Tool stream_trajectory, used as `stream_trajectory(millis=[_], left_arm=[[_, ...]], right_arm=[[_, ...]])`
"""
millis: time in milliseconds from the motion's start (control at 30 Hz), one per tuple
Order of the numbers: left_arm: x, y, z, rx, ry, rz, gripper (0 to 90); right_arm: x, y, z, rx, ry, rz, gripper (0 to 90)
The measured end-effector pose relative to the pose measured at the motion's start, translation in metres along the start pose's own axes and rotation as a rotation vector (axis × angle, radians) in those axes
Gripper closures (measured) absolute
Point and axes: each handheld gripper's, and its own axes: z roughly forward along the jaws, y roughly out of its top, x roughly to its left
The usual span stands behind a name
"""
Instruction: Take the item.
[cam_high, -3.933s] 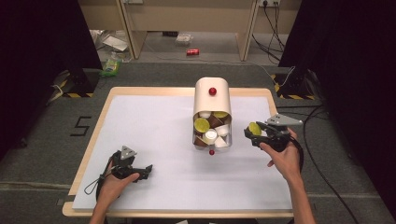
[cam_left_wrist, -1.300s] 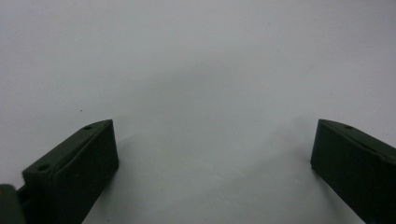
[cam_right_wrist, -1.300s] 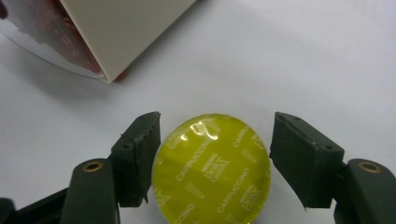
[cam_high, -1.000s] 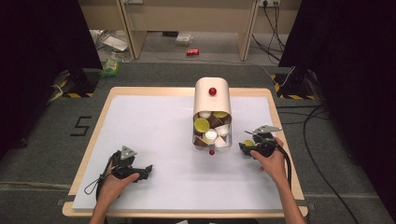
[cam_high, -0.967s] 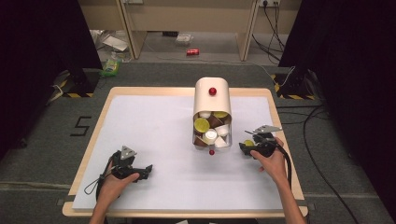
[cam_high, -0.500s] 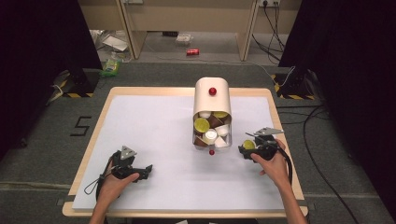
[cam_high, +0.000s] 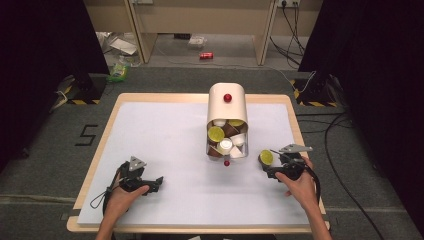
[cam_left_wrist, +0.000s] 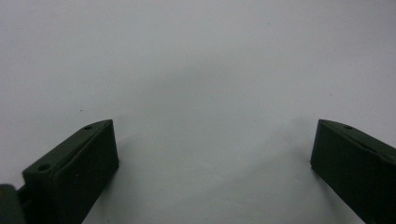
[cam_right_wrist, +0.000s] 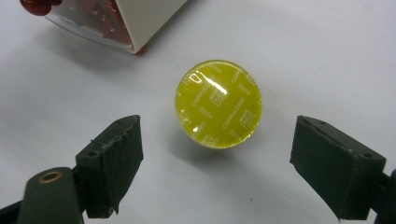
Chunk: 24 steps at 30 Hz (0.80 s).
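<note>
Yellow-lidded capsule (cam_right_wrist: 218, 103) on white table (cam_high: 165, 135) | just ahead of right hand-held gripper (cam_right_wrist: 217, 163) — jaws just opened, apart, untouching

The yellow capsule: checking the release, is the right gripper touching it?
Apart. In the right gripper view the yellow capsule lies on the table with bare white surface between it and both jaws of the open right gripper.

The left hand (cam_high: 122, 192) sits at the lower left of the high view, its left gripper (cam_high: 156, 183) open-jawed and pointing right. At the lower right, the right hand (cam_high: 297, 182) holds the right gripper (cam_high: 268, 172), whose jaws have just been opening and stand wide
</note>
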Motion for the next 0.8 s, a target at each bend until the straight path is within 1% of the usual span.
stream_trajectory(millis=[100,267,533,800], left_arm=[[0.0,0.0,0.0,0.0,0.001,0.0,0.4],[0.0,0.0,0.0,0.001,0.002,0.0,0.3],[0.0,0.0,0.0,0.001,0.002,0.001,0.4],[0.0,0.0,0.0,0.001,0.002,0.001,0.3]], right_arm=[[0.002,-0.003,-0.004,-0.005,0.002,0.006,17.6],[0.006,-0.009,-0.008,-0.004,0.005,-0.005,17.9],[0.011,-0.022,-0.011,0.018,0.008,-0.009,18.3],[0.011,-0.04,-0.013,0.048,0.001,-0.01,18.8]])
